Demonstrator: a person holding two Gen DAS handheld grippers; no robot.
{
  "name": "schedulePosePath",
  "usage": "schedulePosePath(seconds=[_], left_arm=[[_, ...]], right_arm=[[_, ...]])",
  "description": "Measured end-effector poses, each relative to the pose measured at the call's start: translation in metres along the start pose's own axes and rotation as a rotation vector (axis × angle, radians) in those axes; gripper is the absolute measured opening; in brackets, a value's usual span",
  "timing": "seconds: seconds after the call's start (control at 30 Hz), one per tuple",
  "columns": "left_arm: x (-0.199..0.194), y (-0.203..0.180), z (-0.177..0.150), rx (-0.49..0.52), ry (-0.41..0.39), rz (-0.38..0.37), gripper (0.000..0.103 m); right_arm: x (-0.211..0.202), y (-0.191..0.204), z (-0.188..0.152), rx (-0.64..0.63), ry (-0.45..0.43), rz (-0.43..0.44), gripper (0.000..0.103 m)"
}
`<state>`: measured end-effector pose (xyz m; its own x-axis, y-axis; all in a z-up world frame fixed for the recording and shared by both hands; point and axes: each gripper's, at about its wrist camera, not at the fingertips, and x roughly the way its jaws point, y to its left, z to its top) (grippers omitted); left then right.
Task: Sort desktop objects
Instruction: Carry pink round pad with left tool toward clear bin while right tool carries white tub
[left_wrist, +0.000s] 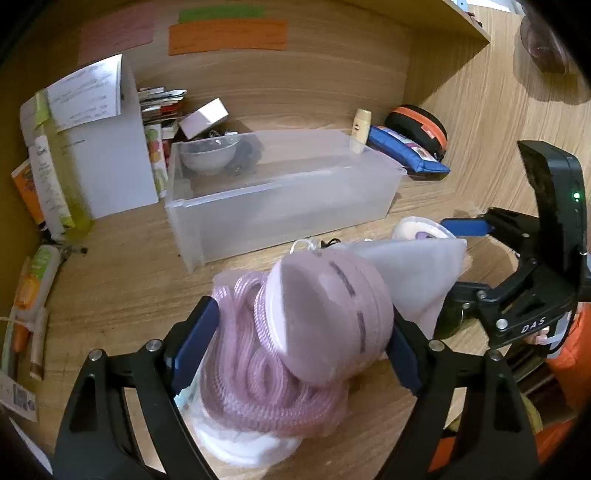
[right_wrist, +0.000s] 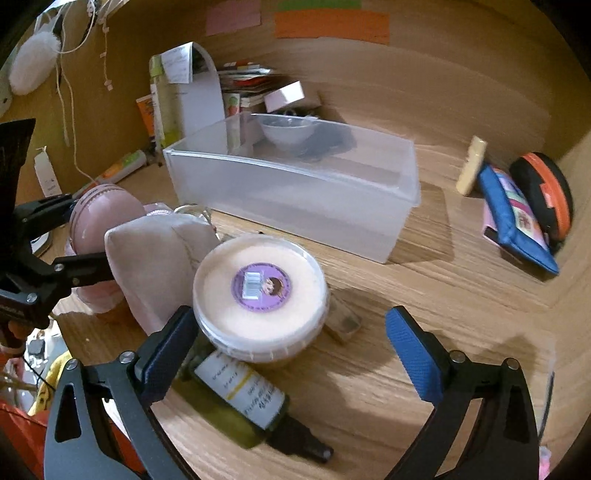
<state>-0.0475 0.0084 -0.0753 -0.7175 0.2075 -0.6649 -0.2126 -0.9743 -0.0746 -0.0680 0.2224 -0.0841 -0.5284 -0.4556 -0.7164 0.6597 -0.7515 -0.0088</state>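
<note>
The pink egg-shaped plastic case (left_wrist: 332, 317) is sitting clamped between the left gripper's (left_wrist: 306, 343) fingers while the right gripper's (right_wrist: 291, 350) fingers are hanging wide apart over the worktop (right_wrist: 424, 288).

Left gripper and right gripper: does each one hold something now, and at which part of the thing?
The left gripper clamps a pink oval case across its two sides. The right gripper stands open, holding nothing.

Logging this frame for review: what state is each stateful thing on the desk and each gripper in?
Left gripper: shut on the pink egg-shaped case.
Pink egg-shaped case: closed, held off the desk, tilted.
Right gripper: open, holding nothing.
Round tub: lid on, upright.
Green bottle: lying on its side, capped.
Translucent bin: lidless, mostly bare inside.
Blue pouch: closed, leaning.
</note>
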Motion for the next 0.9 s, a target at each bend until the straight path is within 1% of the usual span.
schedulePosePath(seconds=[0.1,0.17,0.2,0.23,0.27,0.3,0.47,0.57,0.7,0.9], left_arm=[[0.005,-0.002,0.004,0.019,-0.002,-0.005,0.085],[0.008,-0.002,0.006,0.019,-0.005,-0.009,0.082],[0.01,-0.001,0.007,0.017,-0.006,-0.017,0.079],[0.011,0.0,0.007,0.014,-0.003,-0.031,0.071],[0.012,0.001,0.008,0.005,0.0,-0.053,0.063],[0.013,0.001,0.008,-0.001,0.001,-0.064,0.061],[0.01,0.001,0.009,-0.007,-0.011,-0.044,0.061],[0.003,0.004,0.012,-0.011,-0.035,-0.036,0.061],[-0.009,0.008,0.02,-0.022,-0.071,-0.02,0.061],[-0.027,0.015,0.03,-0.038,-0.12,0.001,0.061]], right_arm=[[0.006,0.0,0.004,-0.009,0.005,0.025,0.091],[0.007,-0.001,0.006,-0.009,0.007,0.058,0.085],[0.008,-0.001,0.007,-0.009,0.009,0.076,0.079],[0.008,-0.001,0.008,-0.008,0.009,0.09,0.074],[0.009,0.0,0.009,-0.009,0.009,0.099,0.071],[0.009,0.0,0.01,-0.009,0.009,0.104,0.068],[0.009,-0.001,0.011,0.004,0.008,0.101,0.068],[0.007,-0.003,0.012,0.013,0.013,0.088,0.068],[-0.001,-0.008,0.016,0.032,-0.009,0.093,0.068],[-0.021,-0.01,0.026,0.027,-0.059,0.075,0.068]])
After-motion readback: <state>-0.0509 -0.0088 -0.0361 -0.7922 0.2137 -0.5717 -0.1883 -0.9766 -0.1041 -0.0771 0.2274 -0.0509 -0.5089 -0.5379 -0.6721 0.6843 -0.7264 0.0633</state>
